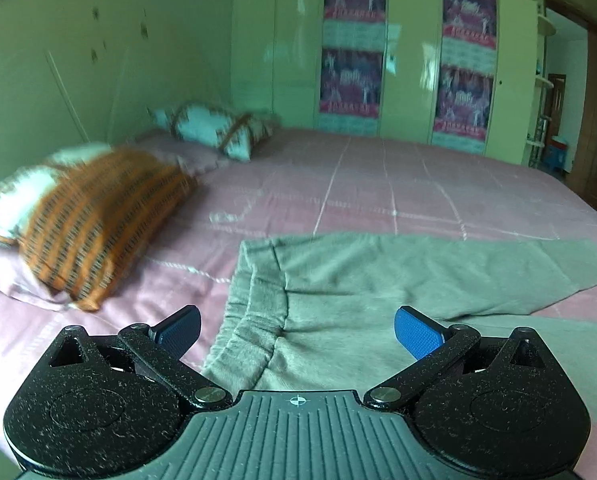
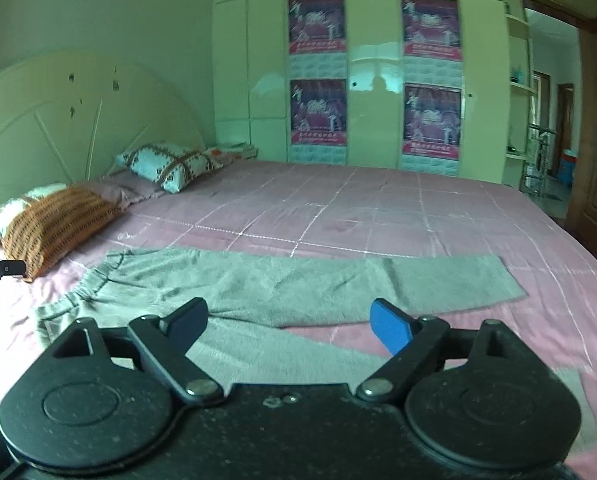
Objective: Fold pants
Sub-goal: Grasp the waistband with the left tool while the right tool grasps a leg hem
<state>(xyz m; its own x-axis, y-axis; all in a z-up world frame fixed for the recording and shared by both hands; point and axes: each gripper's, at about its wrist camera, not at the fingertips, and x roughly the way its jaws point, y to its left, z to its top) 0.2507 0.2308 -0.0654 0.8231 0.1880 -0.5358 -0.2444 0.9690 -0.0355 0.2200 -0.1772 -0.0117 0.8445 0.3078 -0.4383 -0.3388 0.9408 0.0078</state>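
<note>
Lying spread flat on the pink bed (image 2: 378, 208), the grey pants (image 2: 298, 280) are not yet folded: both legs run right, waistband at left. The left tool (image 1: 297, 330) and right tool (image 2: 288, 326) hover apart, holding nothing. The near leg's end is cut off.

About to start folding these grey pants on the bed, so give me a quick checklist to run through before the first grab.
1. Pants spread flat on the bed: ok, legs apart.
2. Left tongs open and empty: ok.
3. Right tongs open and empty: ok.
4. Waistband before the left tongs: ok.
5. Pillow off the pants: ok.
6. Near leg's cuff in view: cannot tell, it runs out of frame.
</note>
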